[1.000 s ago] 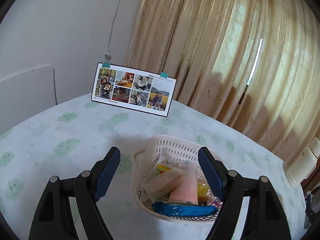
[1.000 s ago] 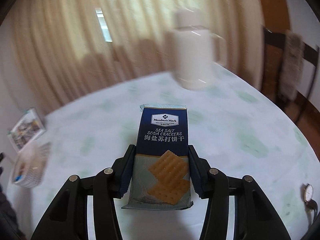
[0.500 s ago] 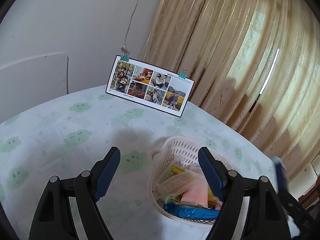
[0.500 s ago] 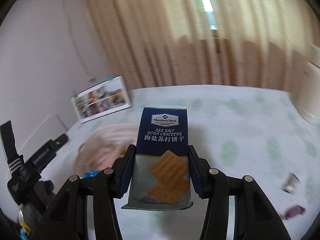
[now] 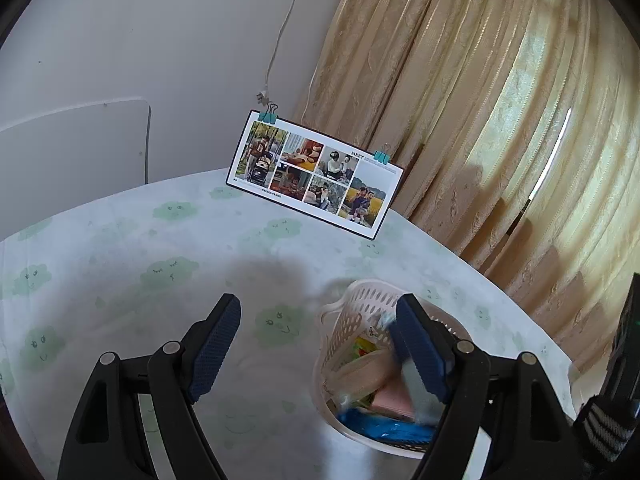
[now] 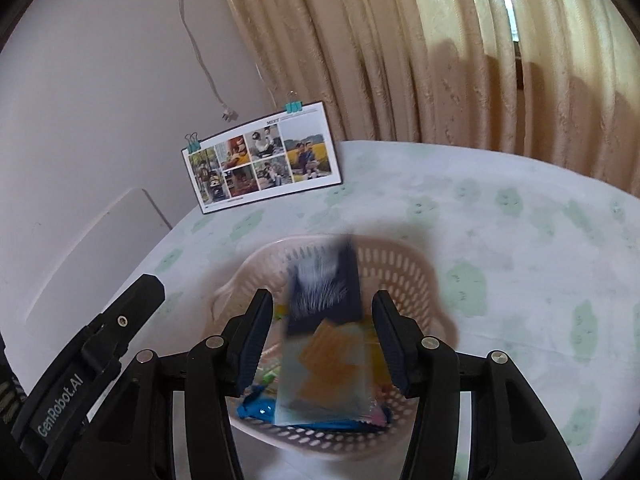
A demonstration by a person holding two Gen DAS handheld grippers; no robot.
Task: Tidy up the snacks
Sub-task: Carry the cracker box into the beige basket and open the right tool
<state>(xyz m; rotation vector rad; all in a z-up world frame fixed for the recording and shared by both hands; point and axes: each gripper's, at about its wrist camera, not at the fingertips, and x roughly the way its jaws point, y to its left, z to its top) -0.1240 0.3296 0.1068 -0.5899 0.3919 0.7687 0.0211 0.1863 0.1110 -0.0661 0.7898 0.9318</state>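
Note:
A pale perforated basket point(image 6: 404, 264) holding several snack packets stands on the cloud-print tablecloth; it also shows in the left wrist view point(image 5: 356, 312). A dark blue soda cracker pack point(image 6: 324, 332), blurred by motion, is free between the jaws and falling into the basket. My right gripper point(image 6: 320, 340) is open directly above the basket, its pads apart from the pack. My left gripper point(image 5: 316, 344) is open and empty, hovering over the table with its right finger point(image 5: 420, 356) above the basket's near side. A blue wrapper point(image 5: 384, 428) lies at the basket's front.
A photo collage card point(image 5: 316, 172) with teal clips stands at the table's far edge against the wall. Beige curtains point(image 5: 500, 100) hang behind on the right. A cable point(image 5: 280, 40) hangs down the wall. My left gripper's body point(image 6: 80, 364) shows at lower left in the right wrist view.
My right gripper swung over the basket and opened, releasing the cracker pack, which is dropping in. My left gripper drifted left, so the basket sits further right in its view.

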